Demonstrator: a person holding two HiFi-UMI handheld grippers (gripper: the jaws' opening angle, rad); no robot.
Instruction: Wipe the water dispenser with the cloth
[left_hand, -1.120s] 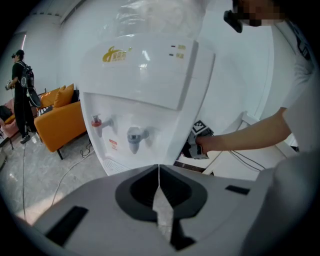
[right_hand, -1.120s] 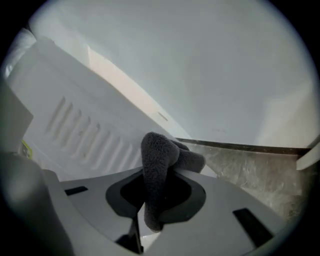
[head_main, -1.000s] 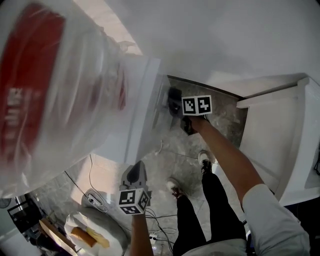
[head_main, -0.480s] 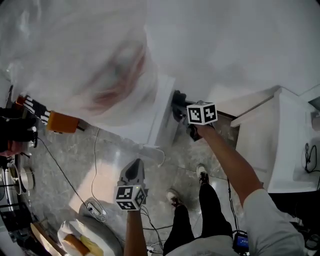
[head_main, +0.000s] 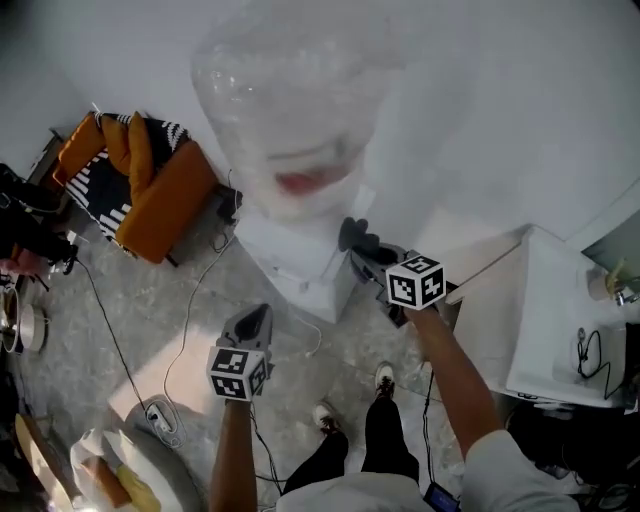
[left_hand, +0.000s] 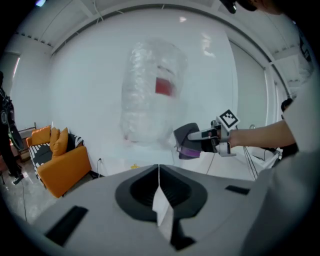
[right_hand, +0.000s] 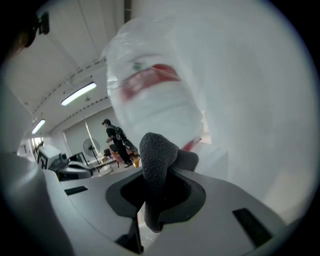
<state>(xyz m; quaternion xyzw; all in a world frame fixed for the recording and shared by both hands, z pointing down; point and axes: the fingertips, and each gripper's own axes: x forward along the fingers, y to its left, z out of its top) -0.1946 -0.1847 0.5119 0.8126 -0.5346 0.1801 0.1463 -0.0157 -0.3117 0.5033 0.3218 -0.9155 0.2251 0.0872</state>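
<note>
Grey cloth (right_hand: 157, 165) sits clamped in the right tongs (head_main: 366, 249), with the water dispenser (head_main: 300, 268) just ahead of them; the left tongs (head_main: 257, 320), pressed together and empty, face it.

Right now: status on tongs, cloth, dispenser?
Right tongs shut on grey cloth. Left tongs shut, empty, off to the side. Cloth beside water dispenser, contact unclear. No obstruction seen.
</note>
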